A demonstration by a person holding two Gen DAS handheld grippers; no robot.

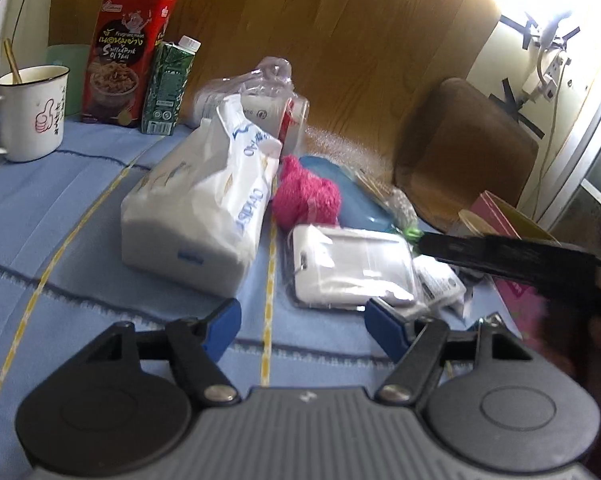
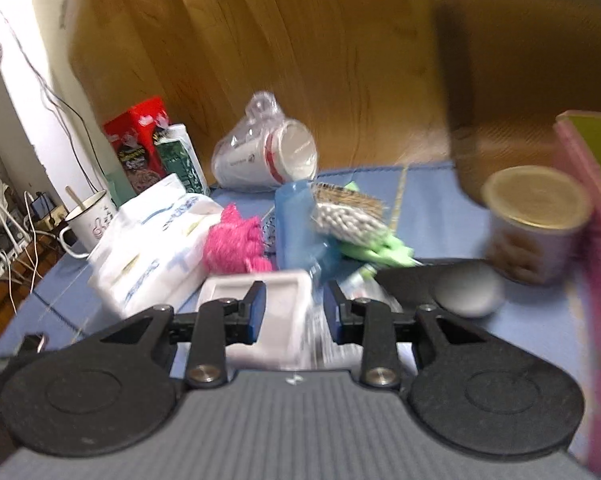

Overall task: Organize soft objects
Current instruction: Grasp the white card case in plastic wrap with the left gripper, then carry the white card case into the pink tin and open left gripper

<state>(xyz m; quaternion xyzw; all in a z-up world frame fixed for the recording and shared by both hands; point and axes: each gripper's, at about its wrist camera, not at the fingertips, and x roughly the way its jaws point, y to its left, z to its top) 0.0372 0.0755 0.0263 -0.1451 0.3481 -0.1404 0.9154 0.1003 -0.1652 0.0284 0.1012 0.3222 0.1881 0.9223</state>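
- While both claws hang over the blue tablecloth [image 1: 60, 208], no soft thing is in hand; I judge the step to be an approach, with the sorting itself not yet begun.
- Left gripper [image 1: 300, 320]: jaws apart, nothing between them, bare cloth below.
- Right gripper [image 2: 294, 312]: jaws partly apart above a white plastic-wrapped pack [image 2: 276, 300]; the picture is blurred, and the pads do not appear to press on it.
- Soft things: a white tissue pack [image 1: 196, 208] lies mid-table; a pink knitted piece [image 1: 304, 196] sits just beside it, touching its right edge.
- Behind these lie a blue case [image 2: 292, 224], a bag of cotton swabs [image 2: 344, 216] and a wrapped stack of paper cups [image 2: 268, 156].
- Hard goods stand apart: a mug [image 1: 28, 112] and a red tin [image 1: 124, 56] at the rear left, a can [image 2: 536, 224] at the right.
- Next move, in my judgement: one claw must come down around the pink piece or the tissue pack and close gently, without dragging the neighbours.
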